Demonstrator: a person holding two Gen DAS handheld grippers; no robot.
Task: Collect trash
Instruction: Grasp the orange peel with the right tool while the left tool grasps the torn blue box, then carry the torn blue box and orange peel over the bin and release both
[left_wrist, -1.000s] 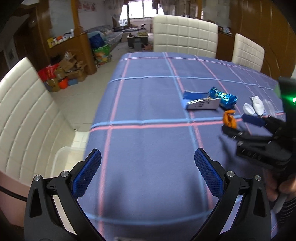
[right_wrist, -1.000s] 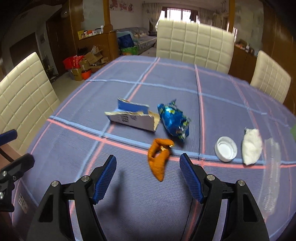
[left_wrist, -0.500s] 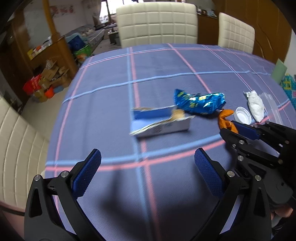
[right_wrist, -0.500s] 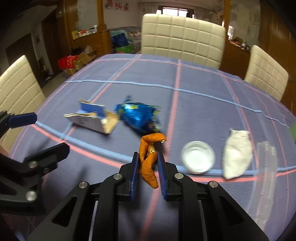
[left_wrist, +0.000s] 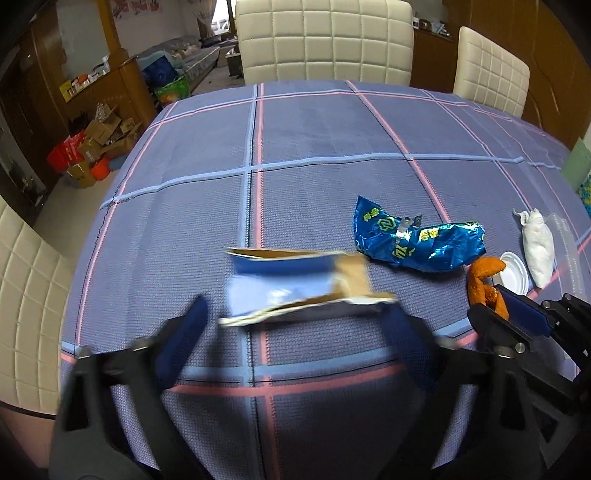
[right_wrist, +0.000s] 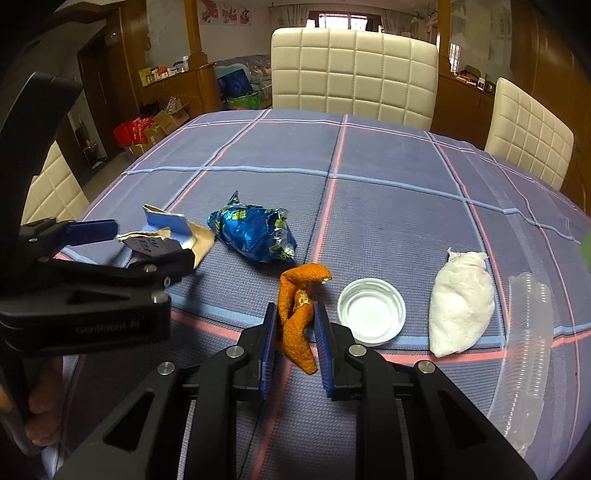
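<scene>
An orange peel (right_wrist: 297, 314) lies on the blue checked tablecloth (right_wrist: 388, 177). My right gripper (right_wrist: 294, 347) is shut on it; it also shows in the left wrist view (left_wrist: 487, 284). A torn blue and white carton (left_wrist: 295, 288) lies between the open fingers of my left gripper (left_wrist: 295, 332), blurred by motion. The left gripper (right_wrist: 147, 240) shows around the carton (right_wrist: 166, 236) in the right wrist view. A crumpled blue foil wrapper (left_wrist: 413, 243) (right_wrist: 255, 232), a white cap (right_wrist: 371, 315) and a white tissue wad (right_wrist: 461, 306) lie nearby.
A clear ridged plastic piece (right_wrist: 528, 350) lies at the table's right edge. White padded chairs (right_wrist: 354, 74) stand at the far side, another chair (left_wrist: 26, 295) at the left. Boxes and clutter (left_wrist: 92, 147) sit on the floor beyond the table.
My left gripper has moved forward so its open fingers now straddle the carton. My right gripper, which closed on the orange peel half a second ago, still holds it.
</scene>
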